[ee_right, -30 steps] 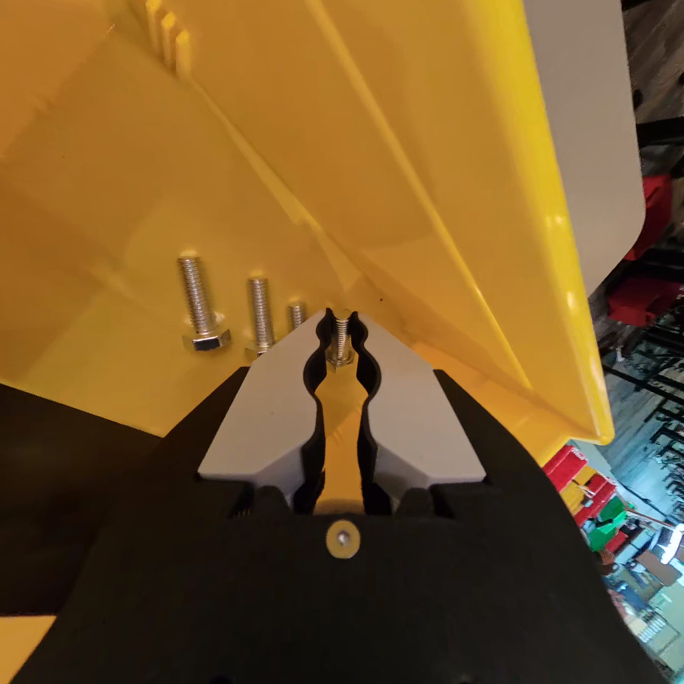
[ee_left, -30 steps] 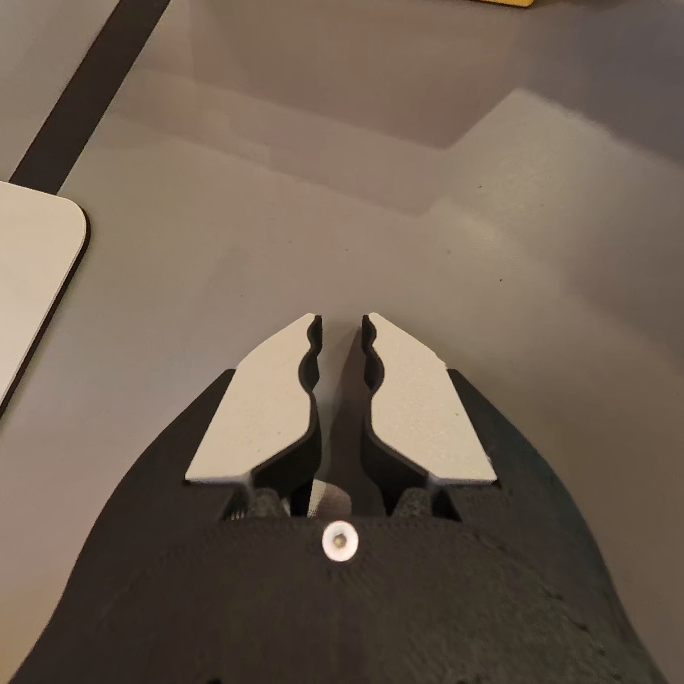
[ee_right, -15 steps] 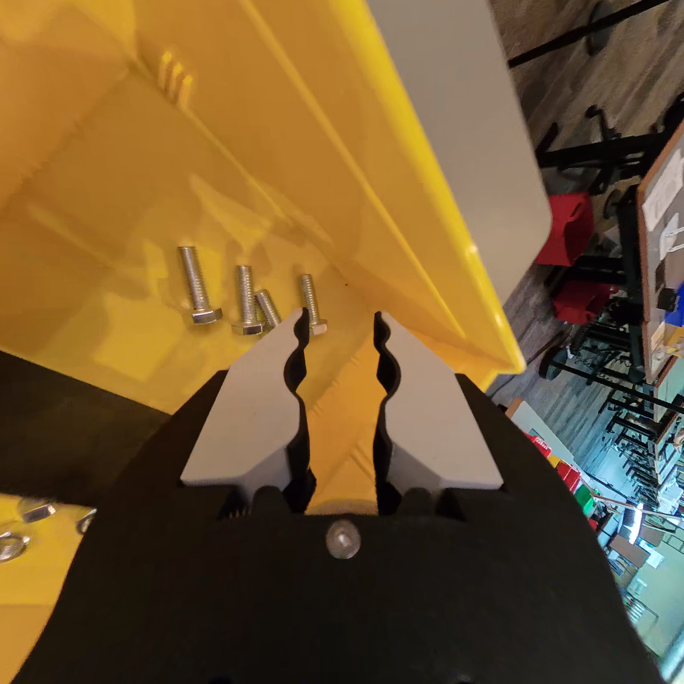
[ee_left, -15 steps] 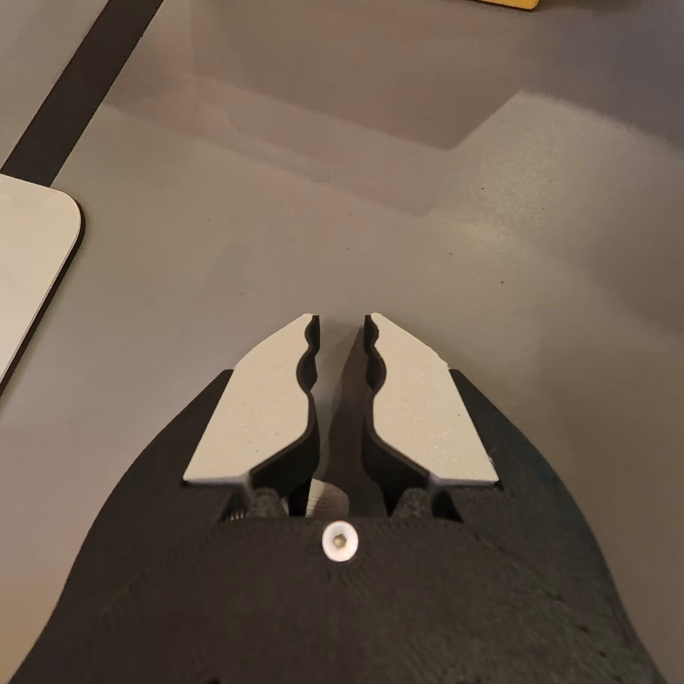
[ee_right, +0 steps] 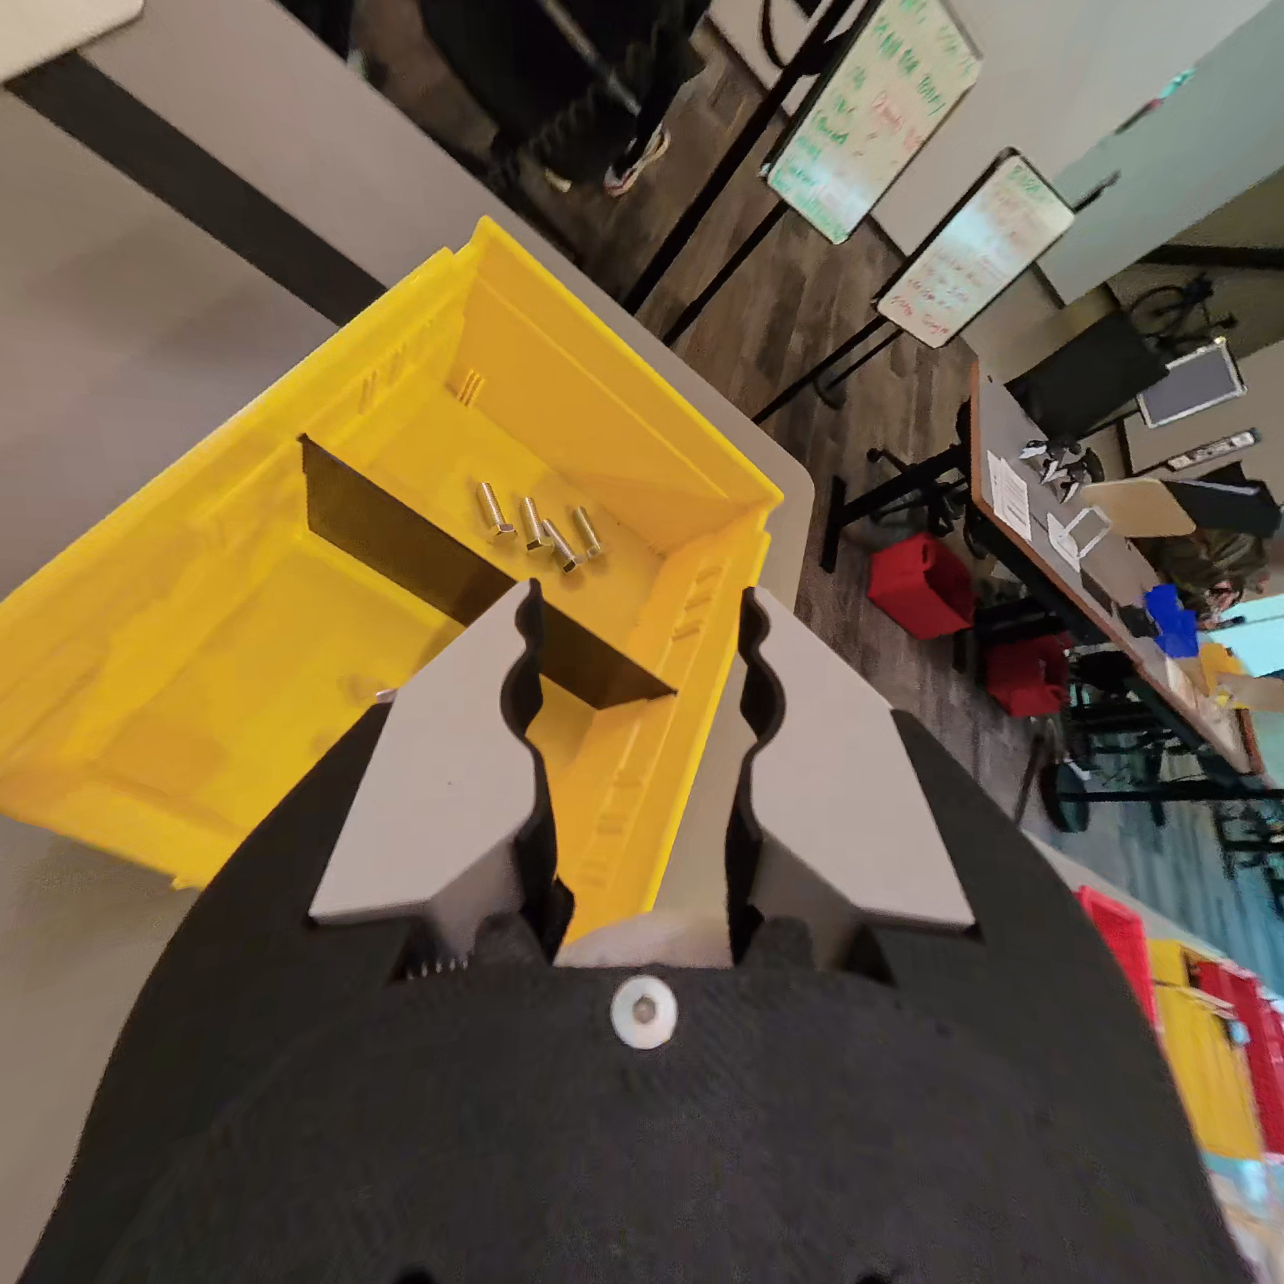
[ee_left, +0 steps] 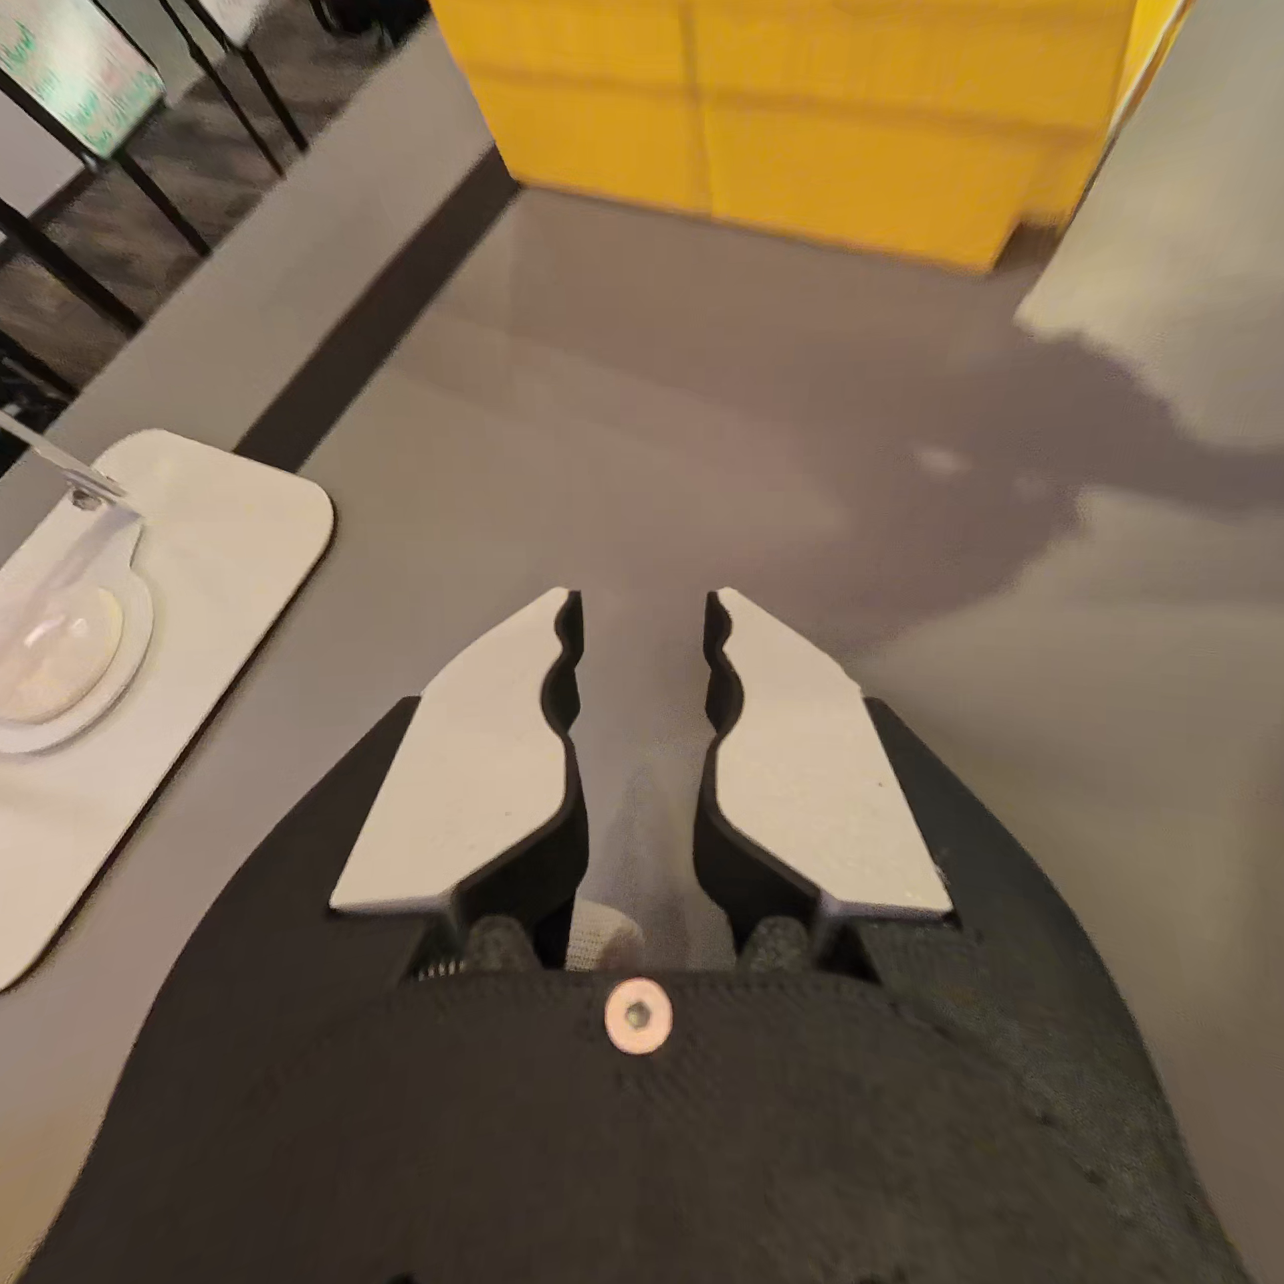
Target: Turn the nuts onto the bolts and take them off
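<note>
Four short silver hex-head steel bolts [ee_right: 538, 524] lying loose on the floor of a yellow plastic bin [ee_right: 208, 667], in the compartment beyond a dark flat divider panel [ee_right: 431, 556], centre of the right wrist frame. Threaded shanks pointing toward upper left, heads toward lower right; the two middle ones look to be touching, the outer two just beside them. One small silvery piece [ee_right: 384, 693] glimpsed in the nearer compartment at the left finger's edge, too hidden to identify. No nut made out for certain.

Right hand-held gripper [ee_right: 638, 601] spread wide, grey fingers with wavy black inner edges well apart, nothing between them, held above the bin and clear of the bolts.

Left hand-held gripper [ee_left: 643, 603] parted to a moderate gap, empty, over bare grey desk [ee_left: 695, 431], touching nothing visible.

Left wrist view only: bin seen from outside as a yellow wall [ee_left: 764, 111] at top of frame, contents hidden; a white rounded-corner board [ee_left: 229, 556] at left edge carrying a clear domed stand [ee_left: 55, 646]; a dark shadow across the desk at right.

Right wrist view only: bin interior and bolts; beyond the desk edge, whiteboards [ee_right: 875, 104] at upper right, red bins [ee_right: 917, 583] on the floor, a long cluttered table [ee_right: 1112, 590] at right.
</note>
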`<state>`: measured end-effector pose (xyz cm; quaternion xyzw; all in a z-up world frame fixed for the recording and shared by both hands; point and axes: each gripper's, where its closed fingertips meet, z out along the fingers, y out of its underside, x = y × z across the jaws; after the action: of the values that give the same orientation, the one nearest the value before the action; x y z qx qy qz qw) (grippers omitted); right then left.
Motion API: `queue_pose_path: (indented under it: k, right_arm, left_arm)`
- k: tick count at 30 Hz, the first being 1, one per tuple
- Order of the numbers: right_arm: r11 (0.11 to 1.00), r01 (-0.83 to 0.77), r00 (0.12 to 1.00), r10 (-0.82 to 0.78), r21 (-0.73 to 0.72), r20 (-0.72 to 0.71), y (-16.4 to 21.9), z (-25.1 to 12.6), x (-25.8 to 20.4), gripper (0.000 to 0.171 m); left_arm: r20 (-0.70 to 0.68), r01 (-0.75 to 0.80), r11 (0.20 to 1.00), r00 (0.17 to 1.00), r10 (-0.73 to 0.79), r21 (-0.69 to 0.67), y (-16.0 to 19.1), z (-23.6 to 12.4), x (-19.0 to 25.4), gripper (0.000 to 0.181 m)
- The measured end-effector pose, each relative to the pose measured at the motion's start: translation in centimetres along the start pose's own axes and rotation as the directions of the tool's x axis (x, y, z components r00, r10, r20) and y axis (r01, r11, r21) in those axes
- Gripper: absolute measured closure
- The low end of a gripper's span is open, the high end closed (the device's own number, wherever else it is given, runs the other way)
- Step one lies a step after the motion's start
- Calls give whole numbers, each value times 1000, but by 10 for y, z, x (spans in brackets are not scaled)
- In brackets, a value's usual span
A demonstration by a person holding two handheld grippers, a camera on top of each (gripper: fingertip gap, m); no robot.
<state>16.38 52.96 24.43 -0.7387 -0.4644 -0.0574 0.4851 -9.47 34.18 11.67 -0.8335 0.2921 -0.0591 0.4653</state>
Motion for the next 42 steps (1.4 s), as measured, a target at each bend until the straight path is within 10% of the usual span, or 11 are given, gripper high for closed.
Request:
queue_pose_path:
  k: [1, 13, 27, 35, 42]
  right_arm:
    - [999, -39, 999, 40, 18, -18, 7, -10, 3, 113]
    - [941, -333, 940, 336, 53, -63, 107, -29, 12, 98]
    - [919, -393, 919, 391, 27, 50, 125, 22, -22, 108]
    - [901, -431, 902, 430, 38, 38, 130, 36, -11, 138]
    - [885, -461, 887, 457, 67, 65, 131, 43, -8, 159]
  left_arm:
    - [-25, 56, 996, 998, -54, 71, -15, -6, 1, 148]
    - [257, 83, 956, 953, -159, 282, -61, -127, -70, 133]
    - [889, 389, 905, 335, -313, 172, 192, -389, -168, 122]
    - [801, 574, 793, 367, -473, 205, 265, -366, -172, 119]
    - [730, 599, 759, 395, -557, 256, 276, -350, -177, 156]
